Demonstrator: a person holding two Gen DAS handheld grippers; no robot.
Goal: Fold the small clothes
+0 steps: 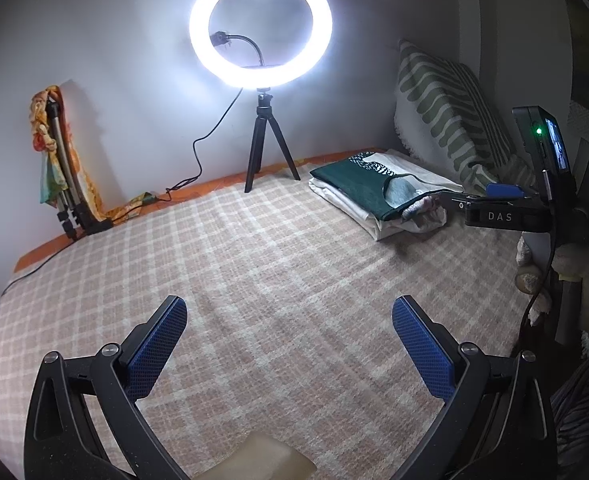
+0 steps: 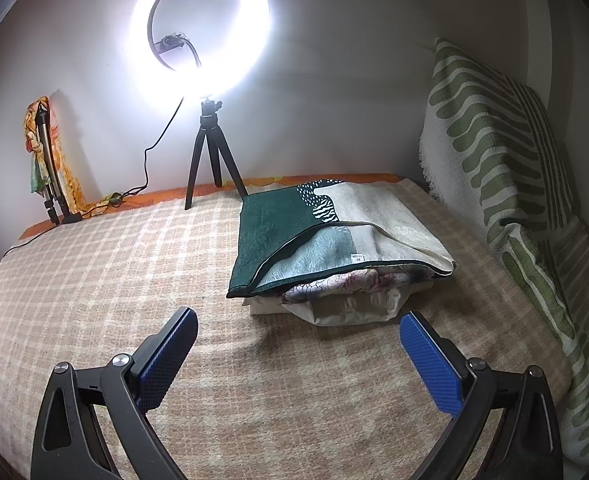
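Stack of folded clothes [image 2: 334,236] lies on checked blanket [image 2: 94,264], far right by striped cushion [image 2: 494,148]. Right gripper [image 2: 298,354] wide, empty, just short of stack. Left gripper [image 1: 290,344] wide, empty, well apart.

a lit ring light [image 1: 260,26] on a tripod stands against the white wall [image 1: 94,40] behind the checked blanket [image 1: 274,280].
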